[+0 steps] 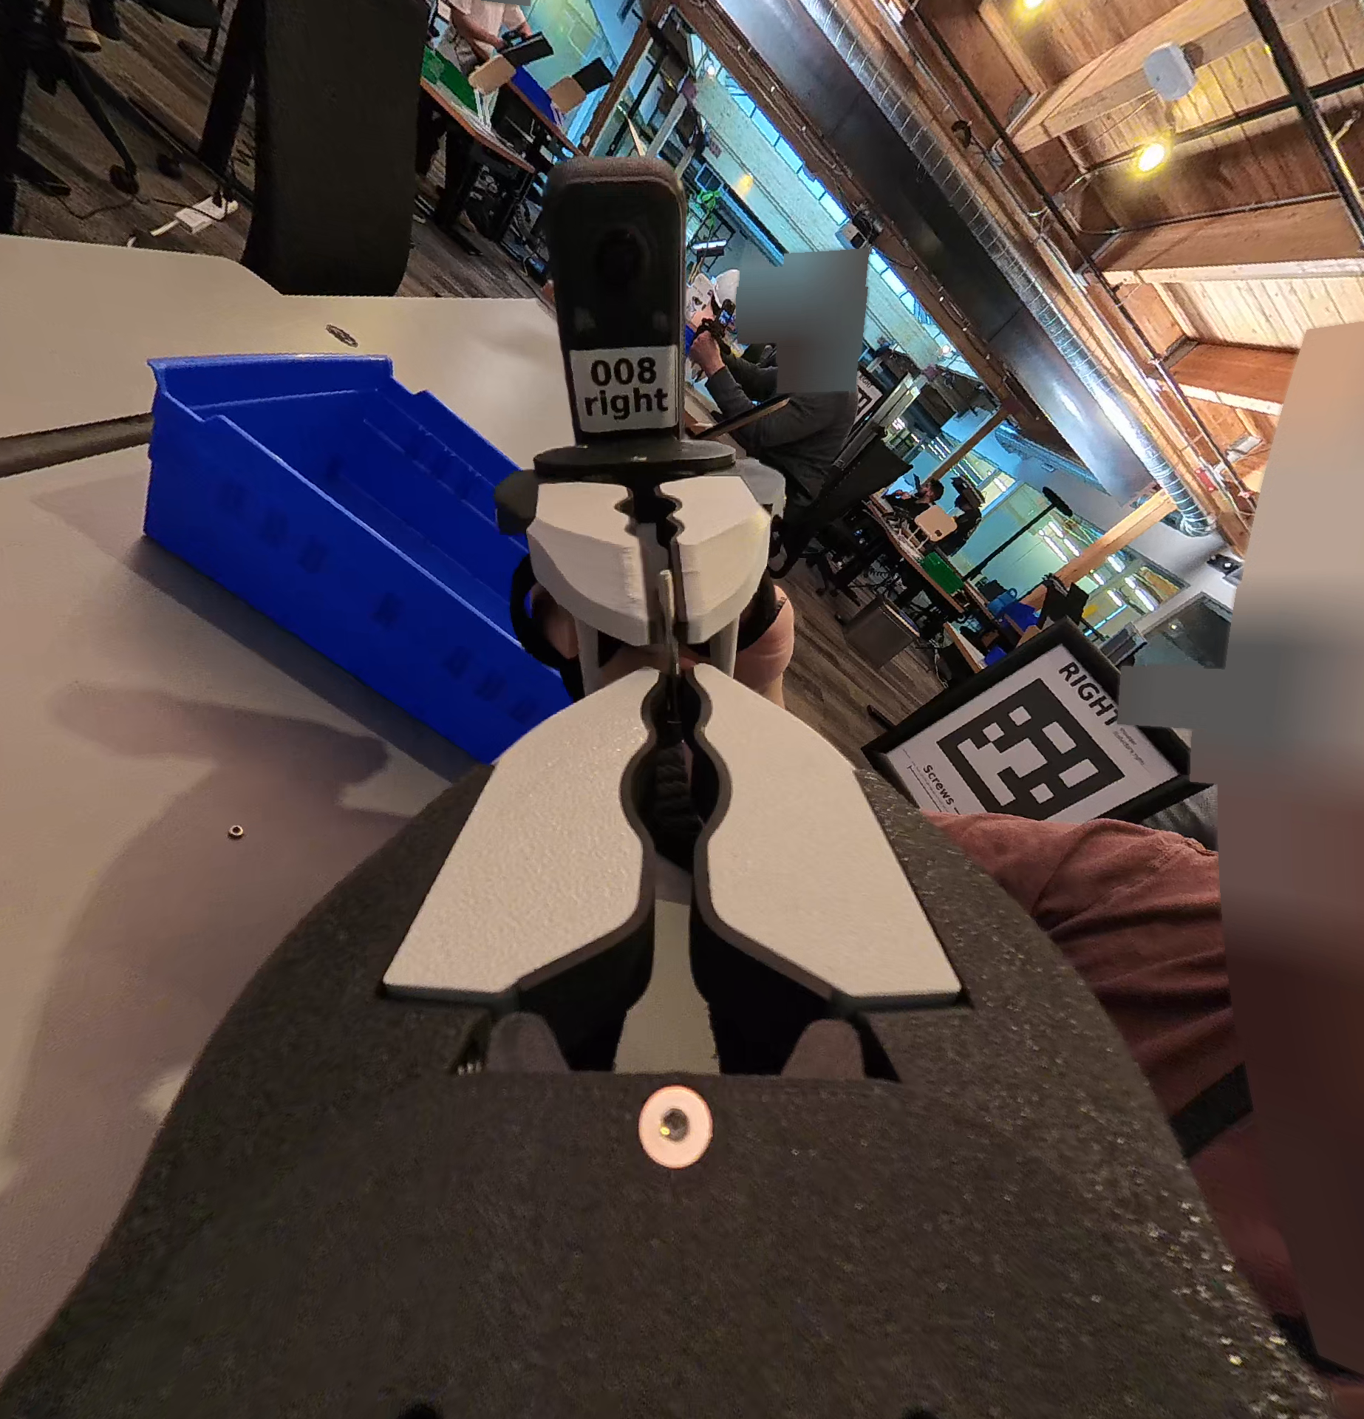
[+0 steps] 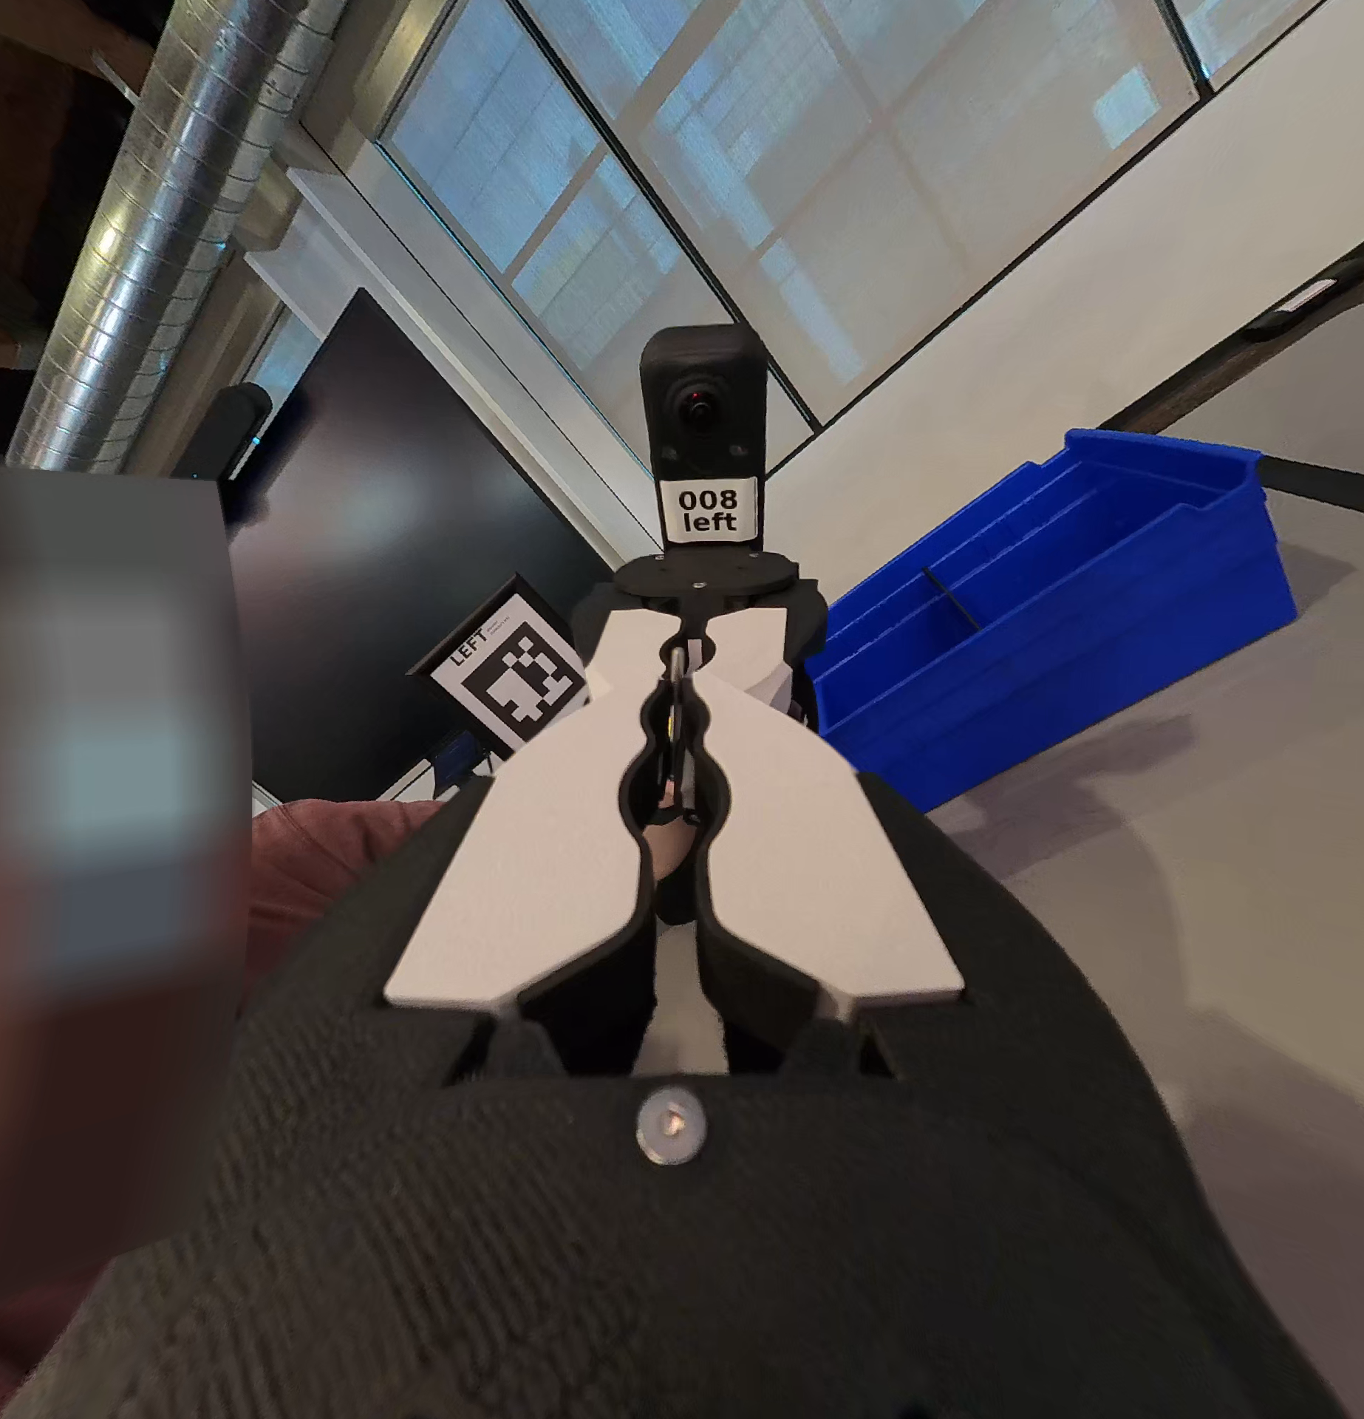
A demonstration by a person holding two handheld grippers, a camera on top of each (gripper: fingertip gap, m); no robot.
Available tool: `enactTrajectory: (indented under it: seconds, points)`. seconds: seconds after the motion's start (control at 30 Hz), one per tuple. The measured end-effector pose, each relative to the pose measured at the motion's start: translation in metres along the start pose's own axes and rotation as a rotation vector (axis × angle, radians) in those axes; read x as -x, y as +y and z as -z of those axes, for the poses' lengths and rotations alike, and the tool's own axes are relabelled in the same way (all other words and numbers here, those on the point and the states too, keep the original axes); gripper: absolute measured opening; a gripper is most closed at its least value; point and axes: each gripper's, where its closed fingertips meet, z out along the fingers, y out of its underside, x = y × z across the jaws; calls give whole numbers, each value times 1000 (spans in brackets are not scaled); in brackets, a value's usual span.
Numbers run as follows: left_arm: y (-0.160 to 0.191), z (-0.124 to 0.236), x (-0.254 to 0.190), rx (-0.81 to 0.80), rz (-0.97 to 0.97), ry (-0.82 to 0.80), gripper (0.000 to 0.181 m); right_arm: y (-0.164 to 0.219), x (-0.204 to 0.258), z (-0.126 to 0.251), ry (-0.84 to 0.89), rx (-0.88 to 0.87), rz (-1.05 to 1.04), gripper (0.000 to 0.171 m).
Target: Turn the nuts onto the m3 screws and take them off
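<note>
Grippers nose to nose over the tabletop (image 1: 88,921).
Left gripper (image 1: 673,683) and right gripper (image 2: 675,691), both nearly shut, pinched one screw (image 1: 666,614) lying along their shared axis; nut unseen; a spare nut (image 1: 236,830) lay far left.

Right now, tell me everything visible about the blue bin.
The blue bin is a long open-topped tray of glossy moulded plastic with stepped walls. The right wrist view shows lengthwise channels and a thin dark divider across one. No contents are visible. It sits flat on the grey table, beyond both grippers, with nothing touching it. A tiny loose nut lies apart on the table.
</note>
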Motion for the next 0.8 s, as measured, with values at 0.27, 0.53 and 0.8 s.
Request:
enactTrajectory:
  seconds: [0.27,0.53,0.8]
  points:
    - [-22,41,-8,-62,-269,-184,3,15,-35,36,393,308,391,27]
    - [-52,115,-3,-131,-491,-499,3,89,-152,111,1019,934,324,1]
    - [-58,149,-4,-179,-504,-551,3,119,-179,124,1140,1088,148,11]
